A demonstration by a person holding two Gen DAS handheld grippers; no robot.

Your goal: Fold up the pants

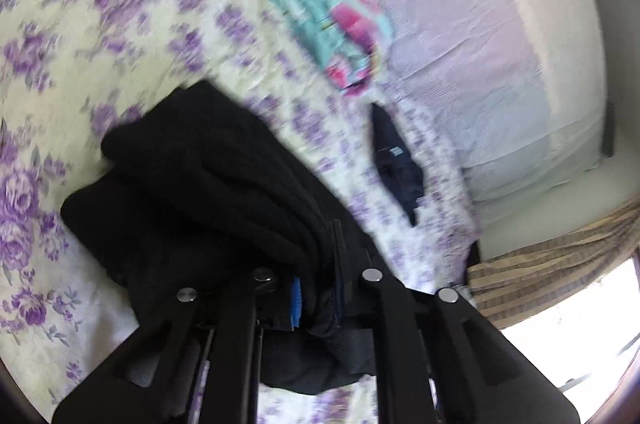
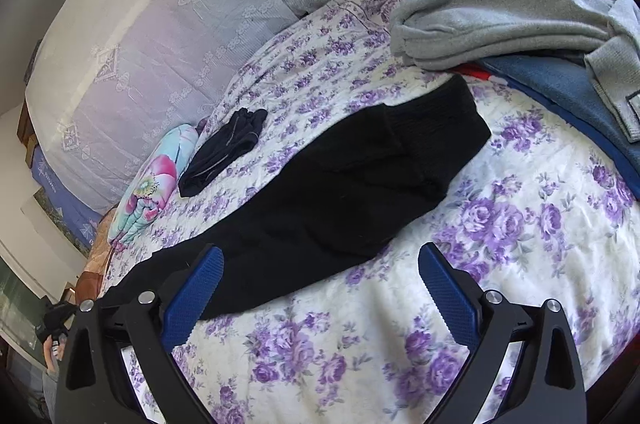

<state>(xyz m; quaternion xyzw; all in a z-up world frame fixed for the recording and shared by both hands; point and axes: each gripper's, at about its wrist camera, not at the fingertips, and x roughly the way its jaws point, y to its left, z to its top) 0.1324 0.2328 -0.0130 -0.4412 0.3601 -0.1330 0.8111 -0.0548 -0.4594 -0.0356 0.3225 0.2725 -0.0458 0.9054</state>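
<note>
**Fold in progress: left has the fabric, right is free**

Black pants (image 2: 344, 183) lie stretched across the floral bedspread (image 2: 520, 244), one end already doubled over near the grey garment pile (image 2: 500, 19). Left gripper (image 1: 316, 288) is clamped on a bunched end of the pants; thick folds fill the space between its jaws. Right gripper (image 2: 320, 288) has its jaws wide apart, holding nothing, hovering just beside the near edge of the pants.

Looks like a mid-fold carry: left brings its end over. Next move probably needs right to pin or grab the near edge so layers line up. Left view is blurred, so alignment is unclear.
</note>
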